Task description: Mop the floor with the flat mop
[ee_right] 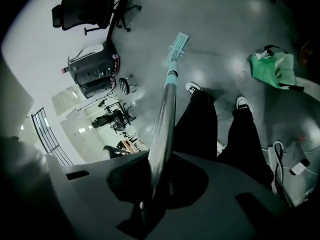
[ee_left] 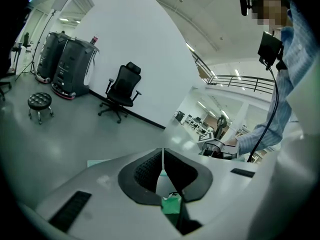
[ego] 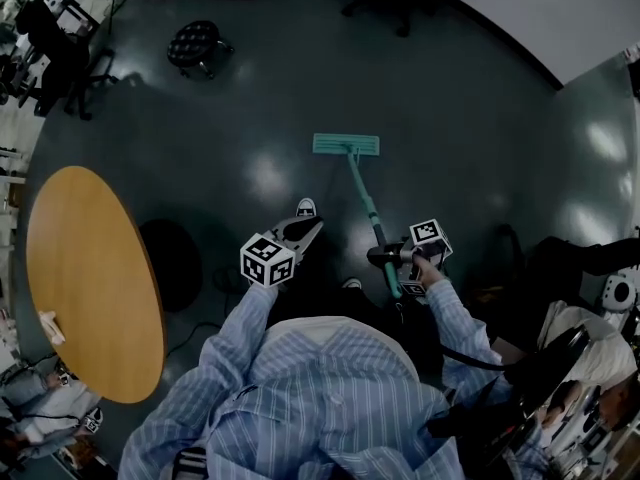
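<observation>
- The right tongs (ee_right: 159, 170) pinch the handle (ego: 366, 201) of the flat mop low on the shaft. The mop head (ego: 346, 145) lies flat on the floor (ego: 250, 118) at centre frame of the head view, ahead of the person's shoes (ego: 306, 208).
- The left tongs (ee_left: 161, 156) are pressed together, pad to pad, and stand apart from the handle. A green scrap (ee_left: 172, 204) shows low behind the pads, and I cannot tell what it is.
- Risk: only one pair of tongs holds the round, smooth shaft. A hard push or a drag on the floor could make it twist or slide through the pads. The head would then tip onto an edge and skip patches.
- Risk: a loose cable (ee_right: 276, 151) lies by the feet at the lower right of the right gripper view, with a green bag (ee_right: 272, 69) at upper right. A backward step or a wide sweep could snag either one.
- Risk: the round counter (ego: 90, 288) at the left and the stool (ego: 194, 43) at the upper left of the head view stand near the sweep area. A long stroke could knock them.
- Writing: none is readable. The cubes on both tongs carry only black-and-white square markers, and the mop shows no brand.
</observation>
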The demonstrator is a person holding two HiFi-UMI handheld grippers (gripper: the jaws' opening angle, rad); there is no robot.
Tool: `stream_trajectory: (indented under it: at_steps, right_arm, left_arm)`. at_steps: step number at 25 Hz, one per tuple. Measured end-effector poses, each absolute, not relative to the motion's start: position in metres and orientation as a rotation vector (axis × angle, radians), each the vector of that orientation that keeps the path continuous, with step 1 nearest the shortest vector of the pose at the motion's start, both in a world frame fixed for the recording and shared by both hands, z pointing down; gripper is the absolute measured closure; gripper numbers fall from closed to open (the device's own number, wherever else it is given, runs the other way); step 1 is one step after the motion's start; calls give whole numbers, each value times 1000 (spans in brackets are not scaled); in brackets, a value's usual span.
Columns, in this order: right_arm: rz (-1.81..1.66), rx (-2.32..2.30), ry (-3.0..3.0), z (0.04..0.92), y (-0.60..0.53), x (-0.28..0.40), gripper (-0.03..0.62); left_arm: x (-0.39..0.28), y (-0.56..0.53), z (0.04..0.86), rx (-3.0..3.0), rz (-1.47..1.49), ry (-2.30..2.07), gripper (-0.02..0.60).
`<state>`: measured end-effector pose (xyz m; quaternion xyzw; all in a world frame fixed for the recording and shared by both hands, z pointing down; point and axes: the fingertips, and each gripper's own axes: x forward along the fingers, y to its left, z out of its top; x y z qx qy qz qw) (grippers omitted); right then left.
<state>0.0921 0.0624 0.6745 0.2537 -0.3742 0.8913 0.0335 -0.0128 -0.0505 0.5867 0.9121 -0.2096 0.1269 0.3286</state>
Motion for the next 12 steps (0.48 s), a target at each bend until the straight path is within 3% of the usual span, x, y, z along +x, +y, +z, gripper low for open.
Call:
stream_trajectory:
  at_steps: [12]
  right_arm:
    - [2717, 878, -1167, 699, -166, 92, 542]
  left_arm:
    - [-44, -180, 609, 2340, 349, -539, 566]
